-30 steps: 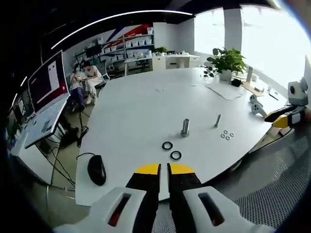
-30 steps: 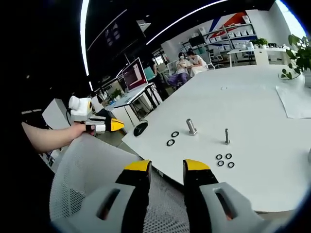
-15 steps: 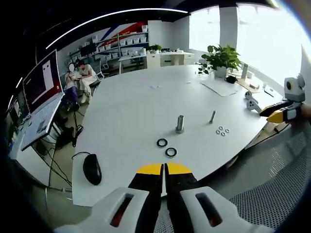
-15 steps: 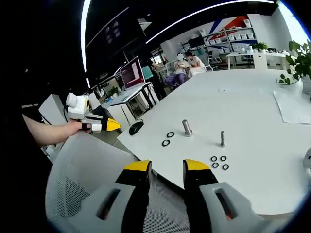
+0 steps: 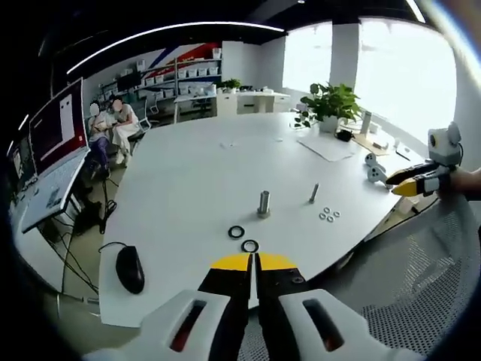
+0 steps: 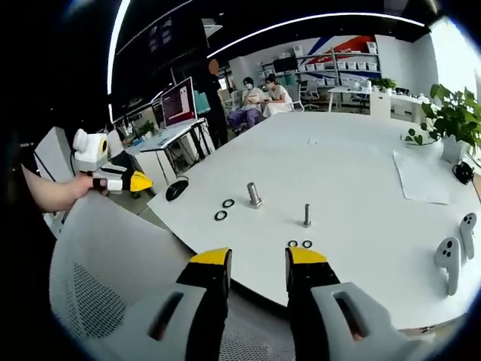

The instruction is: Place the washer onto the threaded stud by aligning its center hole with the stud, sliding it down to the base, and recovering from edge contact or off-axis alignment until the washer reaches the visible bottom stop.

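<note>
Left gripper [image 5: 253, 263] — jaws together, empty | right gripper [image 6: 259, 258] — jaws apart, empty

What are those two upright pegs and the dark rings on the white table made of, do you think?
The thick stud and thin stud look like bare metal: grey, with a dull sheen. The two large washers appear black, perhaps coated steel or rubber; too small to tell. The table top looks like smooth matte white laminate, a guess from its even, low-glare surface.
</note>
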`<action>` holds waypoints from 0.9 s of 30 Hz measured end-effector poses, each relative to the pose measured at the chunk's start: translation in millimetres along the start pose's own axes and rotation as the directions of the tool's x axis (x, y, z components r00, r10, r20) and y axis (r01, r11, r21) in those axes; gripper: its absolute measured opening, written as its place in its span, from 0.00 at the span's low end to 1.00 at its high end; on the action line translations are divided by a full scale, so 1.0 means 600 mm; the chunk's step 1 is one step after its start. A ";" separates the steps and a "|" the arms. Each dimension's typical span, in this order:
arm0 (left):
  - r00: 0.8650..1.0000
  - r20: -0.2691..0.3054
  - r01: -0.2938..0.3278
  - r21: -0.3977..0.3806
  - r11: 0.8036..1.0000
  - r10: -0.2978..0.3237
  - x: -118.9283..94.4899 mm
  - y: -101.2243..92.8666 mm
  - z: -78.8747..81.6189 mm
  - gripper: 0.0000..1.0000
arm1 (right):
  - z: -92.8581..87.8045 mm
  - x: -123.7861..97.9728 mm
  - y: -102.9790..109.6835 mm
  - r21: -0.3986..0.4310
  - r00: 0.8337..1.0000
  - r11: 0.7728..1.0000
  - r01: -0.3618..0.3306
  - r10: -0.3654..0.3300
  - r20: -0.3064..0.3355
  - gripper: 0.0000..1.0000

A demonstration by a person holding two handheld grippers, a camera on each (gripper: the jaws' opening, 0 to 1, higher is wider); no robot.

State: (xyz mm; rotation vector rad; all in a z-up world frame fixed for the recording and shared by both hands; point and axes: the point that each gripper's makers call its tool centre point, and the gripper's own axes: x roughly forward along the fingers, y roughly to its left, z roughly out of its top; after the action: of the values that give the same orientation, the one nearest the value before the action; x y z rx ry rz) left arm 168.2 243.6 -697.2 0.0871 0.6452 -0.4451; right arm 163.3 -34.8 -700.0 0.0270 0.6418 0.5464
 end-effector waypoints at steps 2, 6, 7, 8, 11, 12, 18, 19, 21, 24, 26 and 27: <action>1.000 -0.004 0.023 -0.012 1.000 -0.023 0.000 -0.003 -0.002 0.00 | -0.001 -0.005 -0.010 0.048 0.999 0.998 0.052 -0.051 -0.011 0.31; 0.999 -0.013 0.051 -0.023 0.998 -0.051 0.002 -0.006 -0.005 0.02 | -0.005 -0.006 -0.012 0.080 0.997 0.995 0.067 -0.064 -0.035 0.31; 0.999 -0.017 0.045 -0.016 0.999 -0.045 0.002 -0.005 -0.006 0.03 | -0.012 -0.003 -0.009 0.098 0.997 0.993 0.059 -0.054 -0.051 0.31; 0.999 -0.017 0.040 -0.007 0.999 -0.040 0.002 -0.005 -0.006 0.03 | -0.015 0.000 -0.007 0.093 0.997 0.994 0.054 -0.050 -0.052 0.31; 1.000 -0.002 0.031 0.014 0.999 -0.031 0.002 -0.004 -0.003 0.04 | -0.041 0.009 0.015 -0.011 0.992 1.000 -0.003 0.002 -0.127 0.32; 0.999 0.004 0.032 0.013 0.999 -0.032 0.002 -0.004 -0.001 0.05 | -0.043 0.010 0.016 -0.024 0.991 1.000 -0.006 0.003 -0.132 0.32; 0.998 -0.030 0.054 0.023 0.998 -0.053 0.005 -0.011 -0.010 0.06 | -0.057 0.013 0.007 -0.022 0.985 1.000 0.014 -0.018 -0.173 0.34; 0.998 -0.030 0.058 0.021 0.998 -0.057 0.005 -0.012 -0.010 0.06 | -0.057 0.012 0.007 -0.023 0.985 1.000 0.016 -0.019 -0.172 0.34; 0.998 -0.034 0.061 0.022 0.998 -0.060 0.005 -0.013 -0.011 0.05 | -0.056 0.011 0.002 -0.031 0.985 0.999 0.032 -0.036 -0.169 0.34; 0.998 -0.030 0.063 0.023 0.998 -0.063 0.006 -0.015 -0.010 0.05 | -0.057 0.009 -0.008 -0.022 0.984 0.998 0.057 -0.060 -0.170 0.34; 0.997 -0.040 0.062 0.024 0.998 -0.061 0.007 -0.015 -0.013 0.04 | -0.058 0.006 -0.019 -0.034 0.981 0.995 0.092 -0.097 -0.171 0.34; 0.997 -0.043 0.063 0.027 0.998 -0.062 0.007 -0.015 -0.014 0.04 | -0.057 0.006 -0.020 -0.032 0.980 0.995 0.097 -0.101 -0.169 0.34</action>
State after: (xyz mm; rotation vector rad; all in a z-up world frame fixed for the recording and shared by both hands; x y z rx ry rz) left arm 162.8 235.5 -706.0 0.1040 0.6848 -0.5137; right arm 151.9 -48.2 -731.7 -0.0747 0.7988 0.4627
